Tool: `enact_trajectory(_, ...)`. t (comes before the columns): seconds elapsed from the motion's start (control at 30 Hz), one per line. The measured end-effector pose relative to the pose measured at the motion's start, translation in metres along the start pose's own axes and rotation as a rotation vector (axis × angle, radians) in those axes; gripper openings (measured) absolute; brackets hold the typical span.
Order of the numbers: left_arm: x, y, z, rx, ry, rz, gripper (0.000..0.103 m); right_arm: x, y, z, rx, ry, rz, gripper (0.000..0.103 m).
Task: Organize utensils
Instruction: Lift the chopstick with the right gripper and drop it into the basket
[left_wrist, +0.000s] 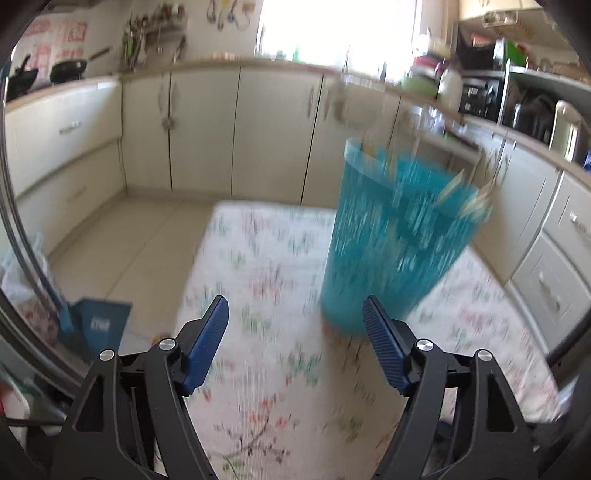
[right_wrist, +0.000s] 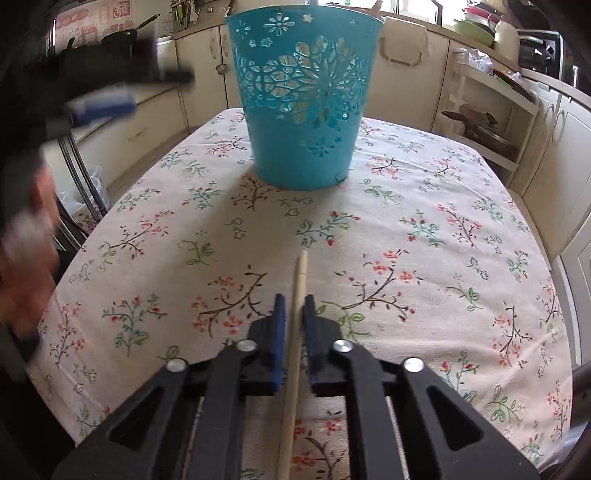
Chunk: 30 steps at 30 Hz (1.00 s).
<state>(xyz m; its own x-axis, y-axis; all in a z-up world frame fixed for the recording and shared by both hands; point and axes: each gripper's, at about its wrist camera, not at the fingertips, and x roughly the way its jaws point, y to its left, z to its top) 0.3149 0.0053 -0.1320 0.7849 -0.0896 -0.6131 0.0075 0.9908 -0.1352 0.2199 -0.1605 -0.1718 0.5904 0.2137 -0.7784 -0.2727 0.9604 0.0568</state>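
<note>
Your right gripper (right_wrist: 293, 314) pinches the wooden stick (right_wrist: 295, 317) low over the tablecloth (right_wrist: 424, 229), aimed at the teal basket (right_wrist: 303, 110); your left gripper (left_wrist: 295, 332) hangs spread and empty.

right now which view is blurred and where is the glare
Left wrist view: motion blur smears the teal perforated plastic basket and floral tablecloth; the window is blown out white. Right wrist view: sharp, except the blurred left gripper at left.

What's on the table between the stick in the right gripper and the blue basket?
Nothing but flowery tablecloth. In the right wrist view, the stretch from the wooden stick's tip to the blue basket is bare cloth.
</note>
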Motion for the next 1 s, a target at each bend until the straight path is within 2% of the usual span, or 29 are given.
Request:
enact_trajectory(0.1,0.016,0.006,-0.013,0.005,0.062,0.029,0.071,-0.008,-0.017,-0.001,0.118,0.003,0.095,0.006)
enact_trajectory(0.2,0.022,0.016,-0.02,-0.03,0.09,0.041,0.072,-0.033,-0.032,0.005,0.212,-0.083,0.212,0.006)
enact_trajectory(0.37,0.027,0.03,-0.024,-0.094,0.111,0.054,0.074,-0.066,-0.042,0.026,0.281,-0.195,0.326,0.006)
enact_trajectory(0.5,0.028,0.029,-0.024,-0.091,0.11,0.062,0.078,-0.09,-0.044,0.055,0.297,-0.283,0.38,0.006)
enact_trajectory(0.67,0.03,0.024,-0.02,-0.077,0.119,0.064,0.08,-0.117,-0.041,0.107,0.255,-0.415,0.41,0.006)
enact_trajectory(0.77,0.032,0.023,-0.02,-0.079,0.13,0.066,0.08,-0.129,-0.041,0.131,0.23,-0.465,0.427,0.005)
enact_trajectory(1.0,0.038,0.021,-0.02,-0.068,0.154,0.07,0.081,-0.157,-0.053,0.201,0.193,-0.595,0.373,0.005)
